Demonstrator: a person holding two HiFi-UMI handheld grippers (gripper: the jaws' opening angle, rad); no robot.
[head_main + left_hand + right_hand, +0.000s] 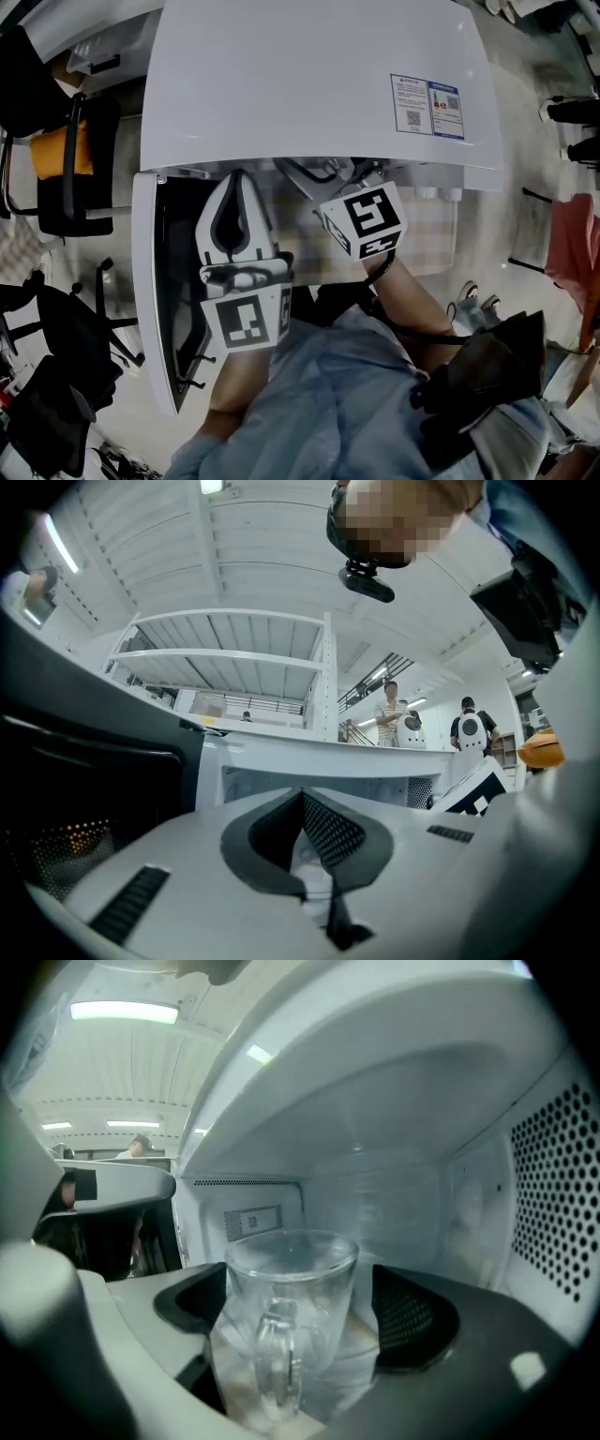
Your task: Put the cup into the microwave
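Observation:
A clear glass cup (291, 1316) with a handle facing me stands upright on the floor of the white microwave (394, 1176), inside its cavity. My right gripper (295, 1283) reaches into the cavity with its jaws wide open on either side of the cup; a gap shows between each dark pad (412, 1321) and the glass. From above, the microwave (309, 84) hides the cup and the right gripper (323, 178) tips. The door (145, 281) stands open at the left. Beside it my left gripper (239, 176) is shut on nothing, pointing level at the microwave (309, 761).
The open door's dark inner face (84, 780) fills the left of the left gripper view. Black chairs (66, 169) stand left of the microwave. A label (427, 105) sits on its top. People (389, 714) stand far off in the room.

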